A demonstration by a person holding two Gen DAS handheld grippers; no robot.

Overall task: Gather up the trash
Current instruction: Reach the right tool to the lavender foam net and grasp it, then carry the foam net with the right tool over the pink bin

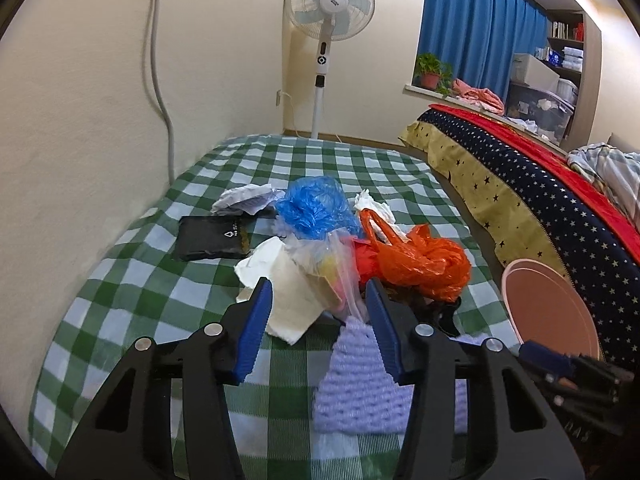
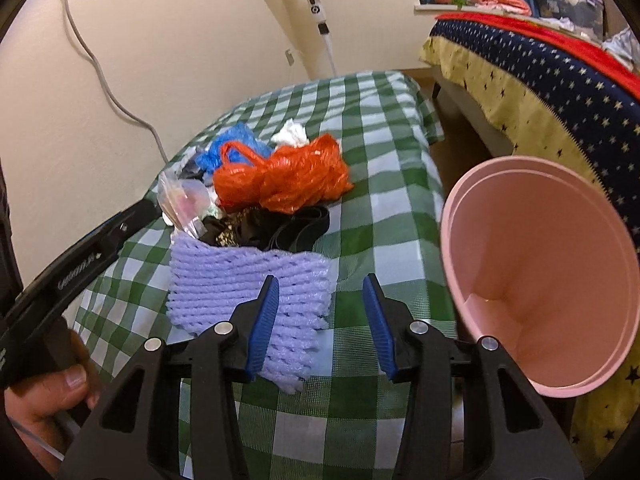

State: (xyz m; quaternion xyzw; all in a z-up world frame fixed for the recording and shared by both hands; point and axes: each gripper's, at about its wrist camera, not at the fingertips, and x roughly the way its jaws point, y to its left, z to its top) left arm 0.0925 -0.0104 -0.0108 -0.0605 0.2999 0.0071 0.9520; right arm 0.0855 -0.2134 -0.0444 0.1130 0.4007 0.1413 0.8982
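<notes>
Left tongs (image 1: 319, 304): jaws spread apart, gripping nothing. Between the blue fingertips (image 1: 260, 312) lie a white crumpled paper sheet (image 1: 286, 300) and a clear plastic bag with coloured contents (image 1: 340, 276); cannot tell if either fingertip touches them.

Right tongs (image 2: 320, 304): jaws likewise released, holding nothing. The left finger overlaps a lilac foam-net sleeve (image 2: 240, 280), which lies flat on the green-and-white checked cloth (image 2: 380, 208) covering the tabletop. In the left wrist view the same sleeve (image 1: 360, 380) sits just under and behind the left tongs' right finger.

Right of the right tongs, near: a pink plastic bin (image 2: 540, 264), tilted with its mouth towards the camera, off the tabletop's right edge. It looks empty apart from a small pale scrap at the bottom.

Just beyond the sleeve: dark crumpled wrapping (image 2: 280, 228), then a crumpled orange plastic bag (image 2: 288, 180) with its loop handle up. Left of that, a crumpled blue plastic bag (image 1: 316, 204). Behind the orange bag, a white tissue wad (image 2: 292, 134).

Ahead-left of the left tongs: a flat black pouch (image 1: 214, 238), and past it crumpled printed paper (image 1: 246, 198).

Far: white standing fan (image 1: 326, 12) at the wall, blue curtain (image 1: 480, 28), and on the far right a bed with star-patterned cover (image 1: 540, 184).
</notes>
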